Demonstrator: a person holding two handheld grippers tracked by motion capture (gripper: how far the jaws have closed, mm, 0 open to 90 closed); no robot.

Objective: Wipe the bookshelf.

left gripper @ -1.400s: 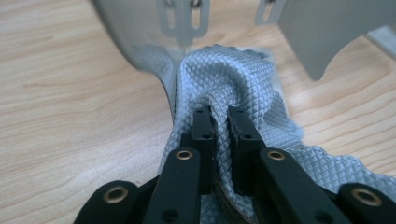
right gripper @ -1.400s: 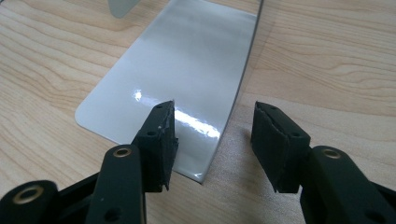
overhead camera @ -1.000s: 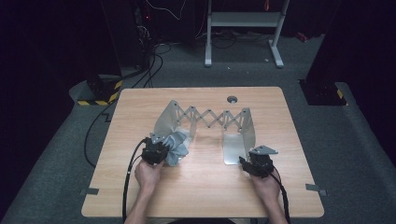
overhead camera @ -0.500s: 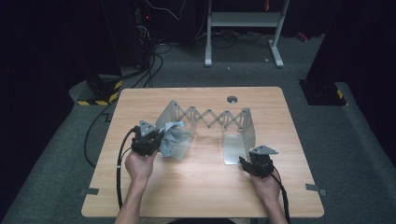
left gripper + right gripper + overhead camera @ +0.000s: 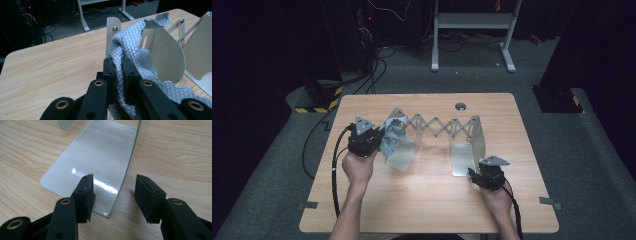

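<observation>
A grey quilted cloth hangs against the left end plate of a metal scissor-lattice rack on the wooden table. My left gripper is shut on the cloth just left of that plate. In the left gripper view the cloth is pinched between the jaws of this gripper, and it drapes over the curved plate. My right gripper stands open at the front corner of the rack's right base plate. In the right gripper view, this gripper straddles the glossy plate's near edge without touching it.
A round cable hole sits near the table's far edge. Two tape tabs stick out at the front corners. Cables and a white stand lie on the floor beyond the table.
My left gripper has carried the cloth away from the person and slightly left, up against the rack's left end plate. The right gripper has stayed put.
</observation>
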